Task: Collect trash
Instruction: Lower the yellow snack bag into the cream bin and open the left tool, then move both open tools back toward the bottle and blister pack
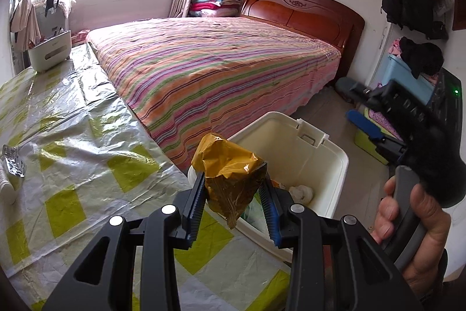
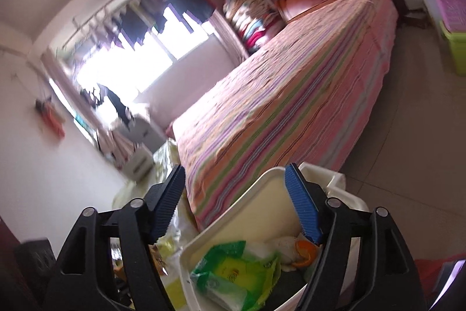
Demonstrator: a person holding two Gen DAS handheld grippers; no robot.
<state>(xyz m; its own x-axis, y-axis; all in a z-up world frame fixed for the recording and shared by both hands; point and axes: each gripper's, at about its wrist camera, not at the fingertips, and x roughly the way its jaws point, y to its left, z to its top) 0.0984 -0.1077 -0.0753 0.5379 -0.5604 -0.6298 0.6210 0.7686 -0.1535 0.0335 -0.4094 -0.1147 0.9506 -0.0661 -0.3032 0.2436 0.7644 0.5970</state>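
Note:
A crumpled yellow-brown plastic wrapper (image 1: 224,159) sticks up between the blue pads of my left gripper (image 1: 233,179), which is shut on it at the table's right edge. Just past that edge stands a white bin (image 1: 335,156) on the floor, with a white tissue (image 1: 301,191) inside. My right gripper (image 1: 361,105) shows at the right of the left wrist view, held by a hand (image 1: 407,223). In its own view the right gripper (image 2: 235,168) is open above the bin (image 2: 262,212) with nothing between its fingers. Below it lie a green packet (image 2: 233,273) and an orange scrap (image 2: 304,249).
The table (image 1: 87,136) has a yellow-checked cloth under clear plastic. A foil blister pack (image 1: 13,162) and a white bottle (image 1: 7,188) lie at its left edge, a white box (image 1: 49,51) at the far end. A striped bed (image 1: 218,72) fills the room behind; coloured storage boxes (image 1: 407,75) stand right.

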